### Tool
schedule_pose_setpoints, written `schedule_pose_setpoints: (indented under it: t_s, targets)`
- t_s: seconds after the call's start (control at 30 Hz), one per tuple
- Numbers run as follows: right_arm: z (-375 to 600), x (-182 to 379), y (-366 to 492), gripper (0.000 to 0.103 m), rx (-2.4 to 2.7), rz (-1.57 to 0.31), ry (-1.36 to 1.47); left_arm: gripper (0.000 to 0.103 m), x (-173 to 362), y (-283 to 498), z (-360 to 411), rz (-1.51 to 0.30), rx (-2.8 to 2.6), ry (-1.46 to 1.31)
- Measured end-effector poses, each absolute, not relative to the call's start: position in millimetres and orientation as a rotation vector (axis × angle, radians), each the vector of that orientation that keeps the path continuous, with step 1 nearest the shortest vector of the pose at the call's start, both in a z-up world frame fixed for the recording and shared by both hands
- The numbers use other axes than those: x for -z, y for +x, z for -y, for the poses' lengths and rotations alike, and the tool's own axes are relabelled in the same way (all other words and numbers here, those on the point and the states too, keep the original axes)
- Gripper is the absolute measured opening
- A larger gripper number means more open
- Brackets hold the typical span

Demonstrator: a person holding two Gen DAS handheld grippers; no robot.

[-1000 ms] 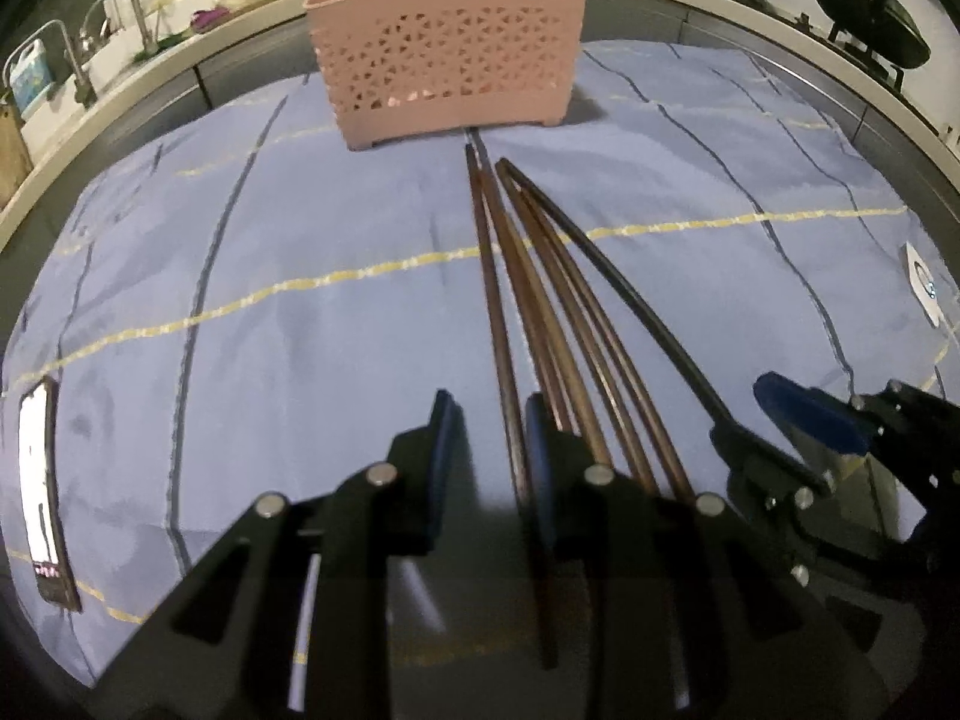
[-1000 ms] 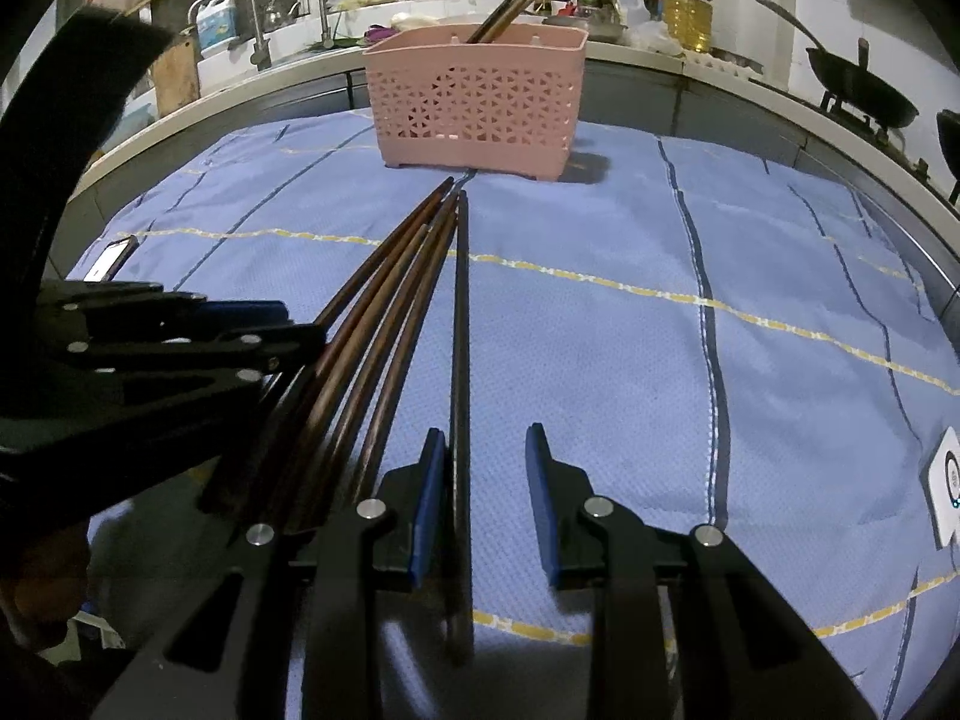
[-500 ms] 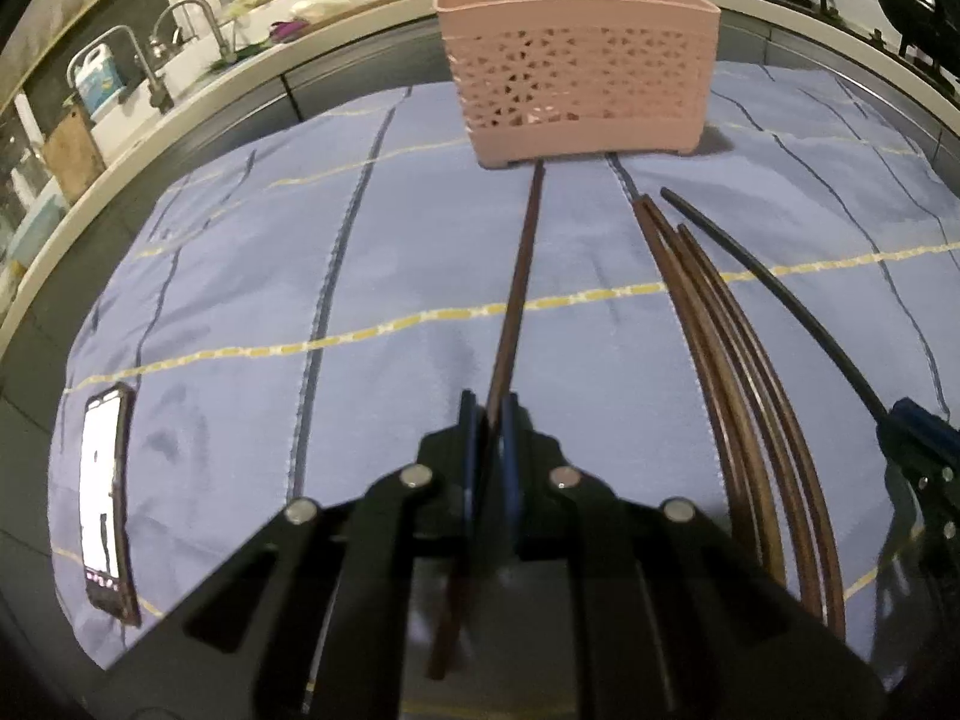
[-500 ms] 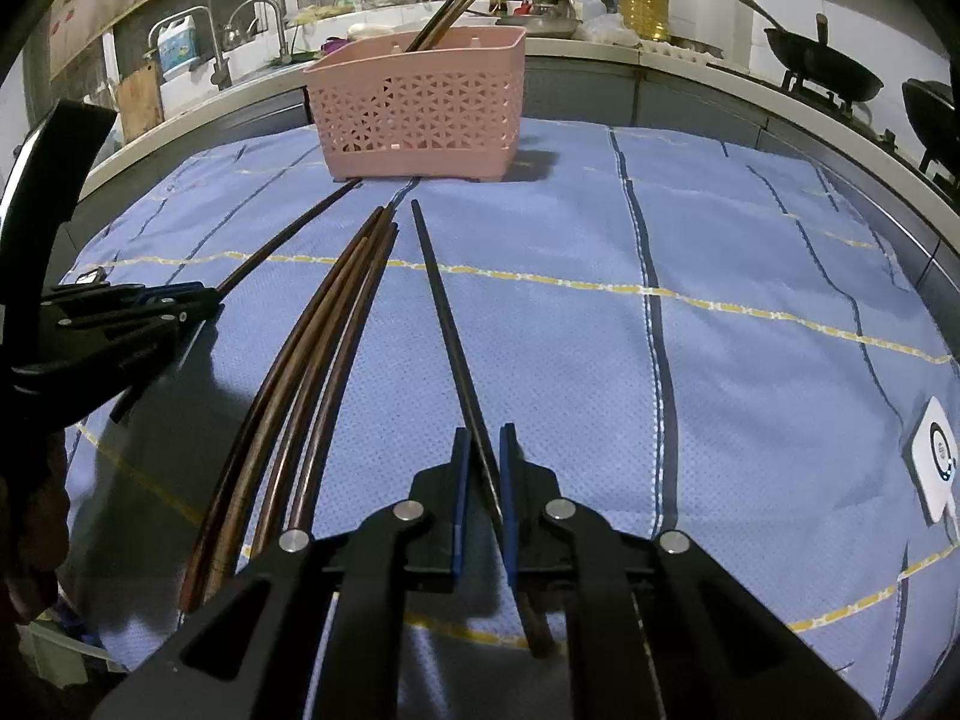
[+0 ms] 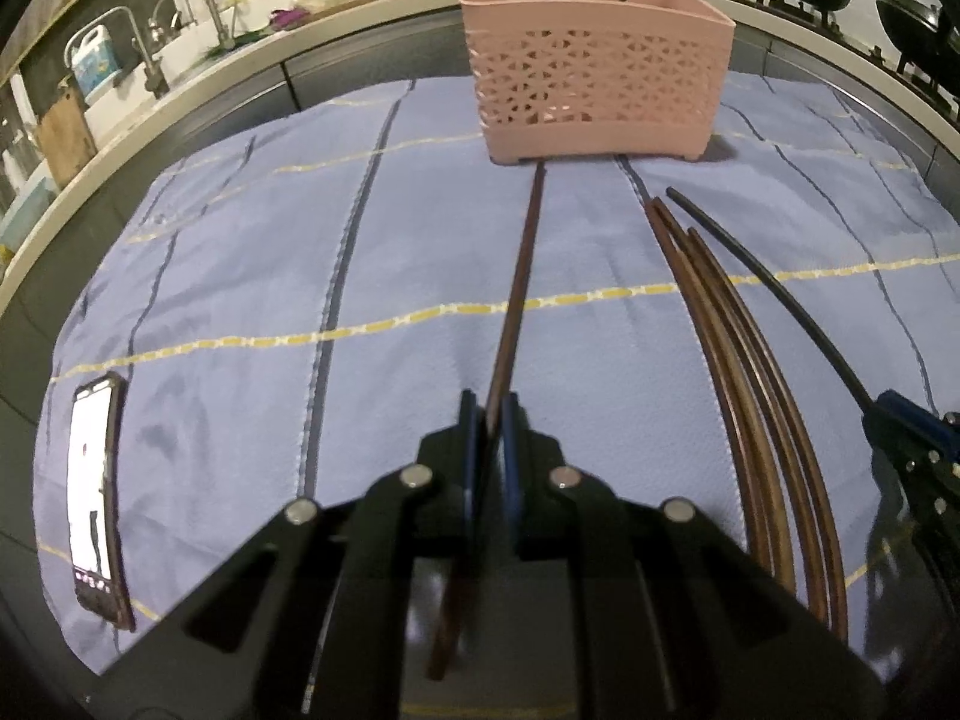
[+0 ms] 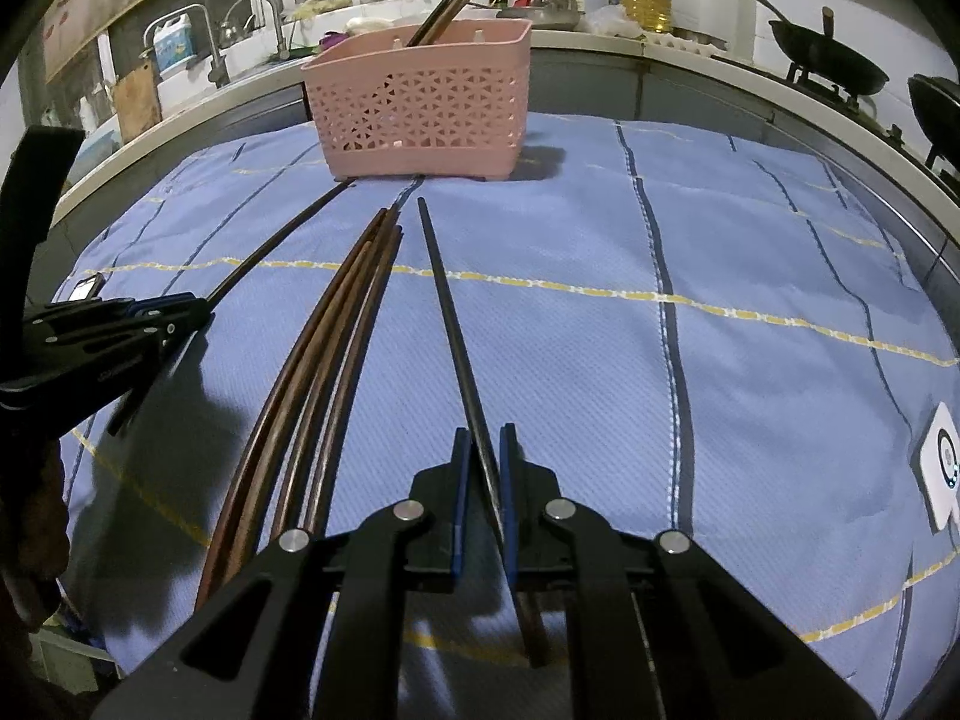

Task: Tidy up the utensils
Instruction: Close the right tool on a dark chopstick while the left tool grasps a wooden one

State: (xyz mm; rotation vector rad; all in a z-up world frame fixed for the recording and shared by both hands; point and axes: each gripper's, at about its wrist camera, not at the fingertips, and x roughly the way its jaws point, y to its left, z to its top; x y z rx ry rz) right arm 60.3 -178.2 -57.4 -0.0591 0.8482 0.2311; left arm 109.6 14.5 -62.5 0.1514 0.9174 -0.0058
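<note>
**Chopsticks and basket on the cloth**

A brown chopstick (image 5: 521, 276) is clamped in the left gripper (image 5: 487, 414), its tip toward the pink perforated basket (image 5: 594, 90). A black chopstick (image 6: 447, 312) is clamped in the right gripper (image 6: 480, 450). Four brown chopsticks (image 6: 336, 324) are laid side by side between them. More chopsticks (image 6: 450, 6) are stood tilted in the basket.

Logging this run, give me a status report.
Left gripper shut on brown chopstick. Right gripper shut on black chopstick. Four chopsticks left on cloth. Path to basket open.

Perforated matt plastic basket (image 5: 594, 72), woven cloth (image 6: 750, 252), seemingly glossy wooden chopsticks (image 6: 324, 348).
</note>
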Motion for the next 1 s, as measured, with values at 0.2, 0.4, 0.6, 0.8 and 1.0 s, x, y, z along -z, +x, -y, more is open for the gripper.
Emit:
schedule_pose_setpoints:
  t_s: [0.2,0.4,0.6,0.8,1.0]
  targets:
    - [170,57,67,0.01,-0.239,-0.851,-0.09,0.008,62,111,-19,-0.918,0.002,0.134]
    - [163,55,77,0.01,-0.252,-0.856,-0.118,0.009,62,113,-25,-0.916,-0.001,0.117]
    - [158,53,89,0.01,-0.271,-0.867,-0.131,0.01,61,114,-30,-0.913,0.001,0.106]
    - [152,52,100,0.01,-0.284,-0.873,-0.15,0.011,61,115,-33,-0.912,0.007,0.1]
    - [146,50,115,0.01,-0.301,-0.881,-0.162,0.011,62,115,-33,-0.911,0.007,0.099]
